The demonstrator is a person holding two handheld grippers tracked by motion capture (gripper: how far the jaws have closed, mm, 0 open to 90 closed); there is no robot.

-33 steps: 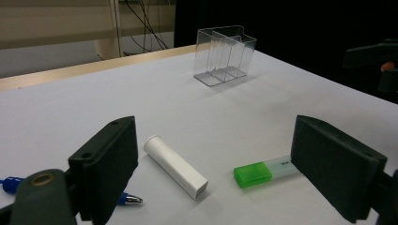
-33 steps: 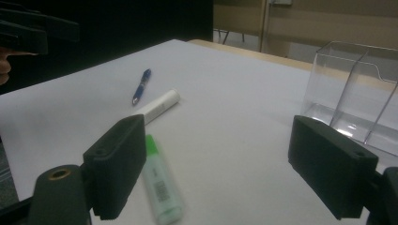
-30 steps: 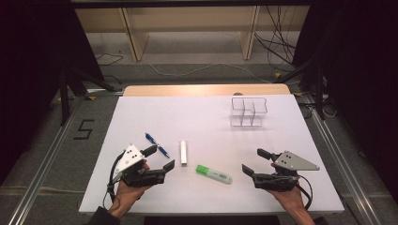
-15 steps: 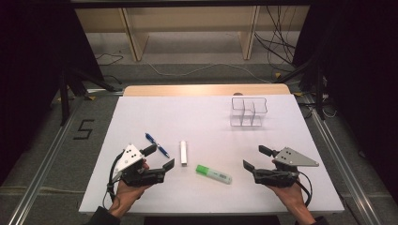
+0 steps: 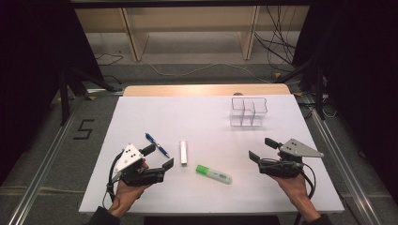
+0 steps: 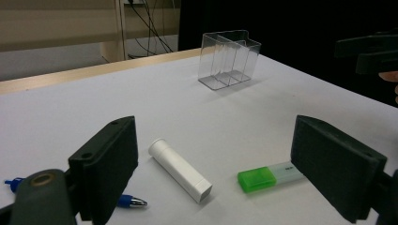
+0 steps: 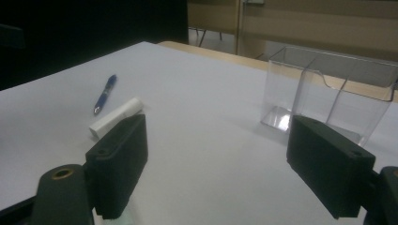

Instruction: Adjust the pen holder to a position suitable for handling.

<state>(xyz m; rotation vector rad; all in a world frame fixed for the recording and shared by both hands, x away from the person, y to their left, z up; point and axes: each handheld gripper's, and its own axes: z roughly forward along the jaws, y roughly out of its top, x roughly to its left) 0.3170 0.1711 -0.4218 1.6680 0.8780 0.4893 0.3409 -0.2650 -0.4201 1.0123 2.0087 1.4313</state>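
Note:
On the white table (image 5: 197,122) lie a blue pen (image 5: 156,145), a white tube (image 5: 183,152) and a green highlighter (image 5: 213,174). A clear plastic organizer (image 5: 248,111) with compartments stands at the back right. My left gripper (image 5: 158,156) rests at the front left, open, just right of the pen's near end and empty. My right gripper (image 5: 262,149) sits at the front right, open and empty, pointing left toward the highlighter. The left gripper view has the tube (image 6: 179,169), highlighter (image 6: 265,176) and organizer (image 6: 227,59) between its jaws. In the right gripper view the organizer (image 7: 328,91) stands close ahead.
A wooden strip (image 5: 206,90) borders the table's far edge, with shelving legs and cables on the floor beyond. Metal rails run along both sides of the table. A mark "5" (image 5: 84,129) is on the floor at left.
The right gripper has shifted slightly up and to the right. The left gripper and the objects on the table have stayed put.

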